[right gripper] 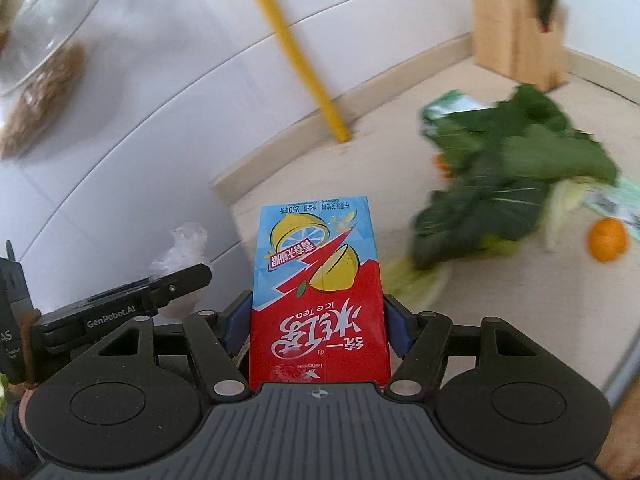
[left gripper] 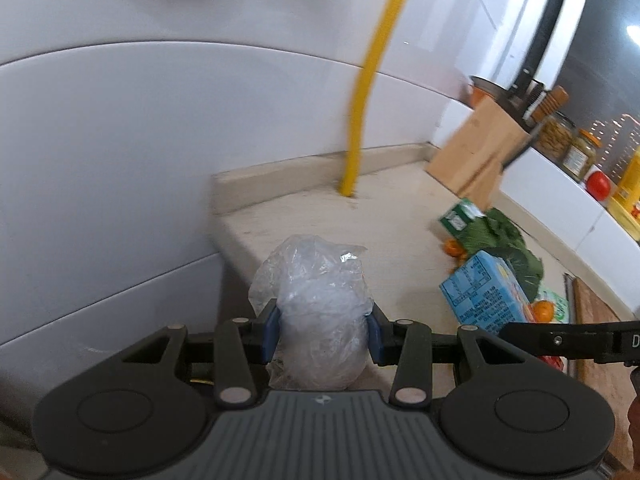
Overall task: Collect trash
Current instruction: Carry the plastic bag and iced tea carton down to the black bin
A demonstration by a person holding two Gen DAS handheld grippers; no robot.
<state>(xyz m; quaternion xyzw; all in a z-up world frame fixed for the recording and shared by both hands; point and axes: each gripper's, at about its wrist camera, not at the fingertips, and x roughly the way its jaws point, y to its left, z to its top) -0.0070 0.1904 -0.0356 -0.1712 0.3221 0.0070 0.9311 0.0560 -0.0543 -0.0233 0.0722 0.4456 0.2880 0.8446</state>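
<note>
L gripper (left gripper: 322, 330): blue pads clamped on a crumpled clear plastic bag (left gripper: 316, 304), one pad each side, bag bulging up between them. Bag sits off the near-left corner of the beige counter (left gripper: 392, 216), white wall (left gripper: 120, 140) behind and to the left. In the R wrist view the same bag (right gripper: 182, 248) shows at far left, past the L gripper's black finger (right gripper: 160, 290).

Yellow pole (left gripper: 366, 80) stands at the far edge of the counter, leaning slightly; blurred.

R gripper (right gripper: 318, 326): pads tight on both sides of an ice tea carton (right gripper: 318, 280), red and blue w/ lemon print, held upright along the fingers, print upside down to the camera. From the L wrist view the carton (left gripper: 486, 292) is at right, blue label side showing, R gripper's finger crossing just below it.

Right of carton, on counter: leafy greens (right gripper: 516, 172), blurred; a green packet (right gripper: 448, 108) touching their far side; an orange (right gripper: 607, 239) just right of the greens. Far right: wooden knife block (right gripper: 518, 20) against the wall. L view also shows jars (left gripper: 568, 144) and a tomato (left gripper: 599, 185) on a white ledge beyond.
</note>
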